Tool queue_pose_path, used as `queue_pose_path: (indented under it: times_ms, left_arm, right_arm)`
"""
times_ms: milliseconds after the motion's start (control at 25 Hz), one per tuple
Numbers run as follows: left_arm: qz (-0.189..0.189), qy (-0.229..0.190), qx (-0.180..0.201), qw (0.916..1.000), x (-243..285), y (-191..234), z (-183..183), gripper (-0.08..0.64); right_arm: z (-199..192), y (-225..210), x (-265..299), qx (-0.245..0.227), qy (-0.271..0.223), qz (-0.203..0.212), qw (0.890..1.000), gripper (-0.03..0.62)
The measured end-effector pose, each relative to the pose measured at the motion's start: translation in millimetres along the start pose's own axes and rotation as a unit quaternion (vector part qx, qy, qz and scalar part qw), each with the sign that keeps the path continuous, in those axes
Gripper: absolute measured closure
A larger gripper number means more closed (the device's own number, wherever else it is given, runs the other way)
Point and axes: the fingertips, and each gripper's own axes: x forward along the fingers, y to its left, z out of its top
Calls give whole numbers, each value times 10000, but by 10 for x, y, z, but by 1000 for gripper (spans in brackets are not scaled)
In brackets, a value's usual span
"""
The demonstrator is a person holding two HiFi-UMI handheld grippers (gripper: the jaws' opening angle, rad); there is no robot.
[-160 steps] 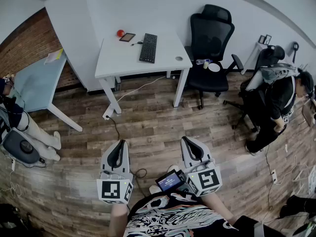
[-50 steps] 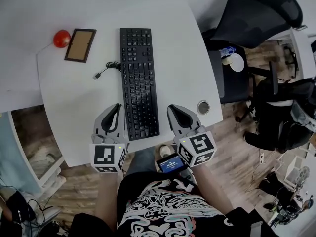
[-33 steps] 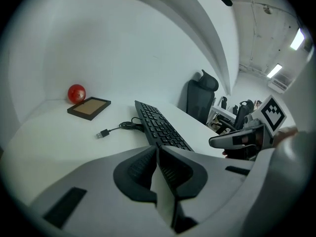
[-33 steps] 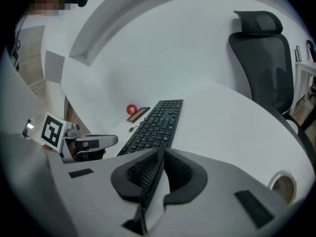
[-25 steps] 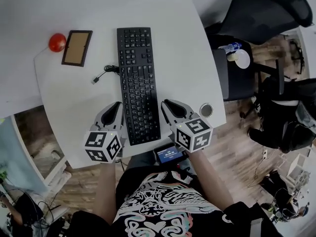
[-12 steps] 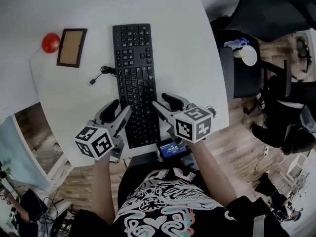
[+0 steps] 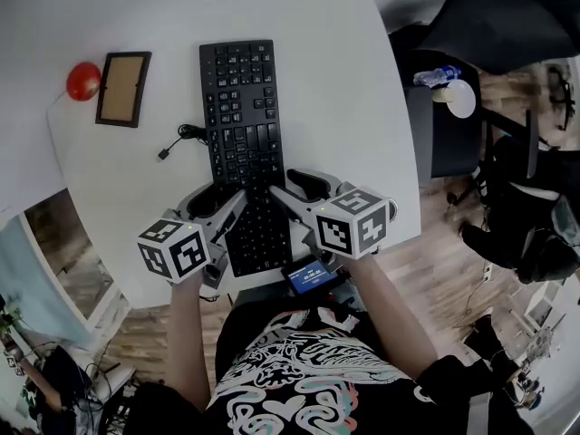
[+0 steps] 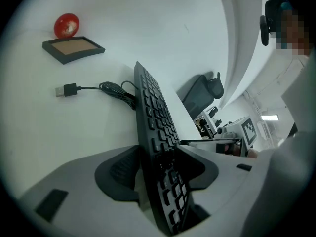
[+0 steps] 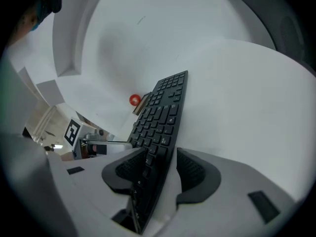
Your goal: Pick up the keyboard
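Observation:
A black keyboard (image 7: 240, 125) lies flat on the white table (image 7: 335, 80), its near end toward me. My left gripper (image 7: 222, 199) is at the keyboard's left edge near that end, jaws wide. In the left gripper view the keyboard (image 8: 153, 107) edge runs between the jaws of the left gripper (image 8: 158, 157). My right gripper (image 7: 292, 187) straddles the right edge in the same way. In the right gripper view a thin gap shows between the keyboard (image 9: 165, 107) and the outer pad of the right gripper (image 9: 163, 164). Neither gripper presses on it.
The keyboard's cable with a loose USB plug (image 7: 186, 136) lies left of it. Farther left are a small framed board (image 7: 123, 89) and a red ball (image 7: 83, 80). A black office chair (image 7: 507, 16) stands right of the table. The table's near edge is just under the grippers.
Both grippers went from shut beside the keyboard to open. They turned inward and sank so that each now straddles a long edge of the keyboard's near end.

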Motion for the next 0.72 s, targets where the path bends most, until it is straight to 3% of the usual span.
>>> queue_pose_path:
  times_ms: [160,520,720]
  left_arm:
    - [-13,15,-46,10000,14,6,5,337]
    - [-575,73,-685,9960,12,29,4,382]
    - [-1282,-197,-1226,9839,-32,-69,53,438]
  right_arm:
    - [-4,36,36,25,80,111,9999,400]
    - [-11,14,39,168,173,170,9996,400]
    - [-25,17,77,159,179,161,9996,400]
